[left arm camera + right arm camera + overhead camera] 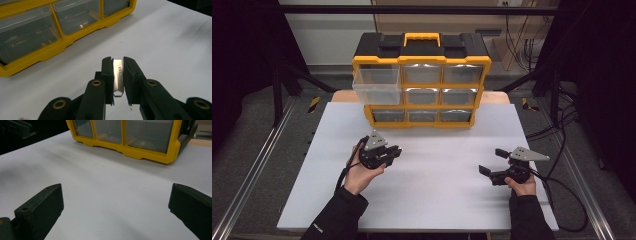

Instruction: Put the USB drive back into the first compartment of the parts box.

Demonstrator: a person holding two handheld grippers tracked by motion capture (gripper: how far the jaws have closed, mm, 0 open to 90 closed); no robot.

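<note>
From the high view I see my left claw [396, 151] low over the white table [437, 200], in front of the yellow organizer [421, 82]. My left hand [362, 172] comes in from the bottom edge, in a black sleeve. The claw's jaws stand narrow; what sits between them is too small to make out from up here. My right claw [492, 161] is well apart on the right side of the table, its jaws spread wide with nothing between them, and its cable trails off to the right. The organizer stands at the far edge of the table, black on top with a yellow handle, and its top-left drawer [376, 85] is pulled out toward me while the others sit flush.

In the left gripper view, my left claw [117, 75] is clamped on a white eraser [118, 75]. The eraser stands on edge between the two pads, both pressing its flat sides, and I can read the word "ERASER" along it. It is held above the table [170, 45], with the organizer [50, 47] up and to the left, its clear drawers holding small parts I cannot identify.

In the right gripper view, my right claw [116, 207] gapes wide over bare table [107, 182], nothing between the jaws. The organizer [140, 152] sits ahead at the top.
</note>
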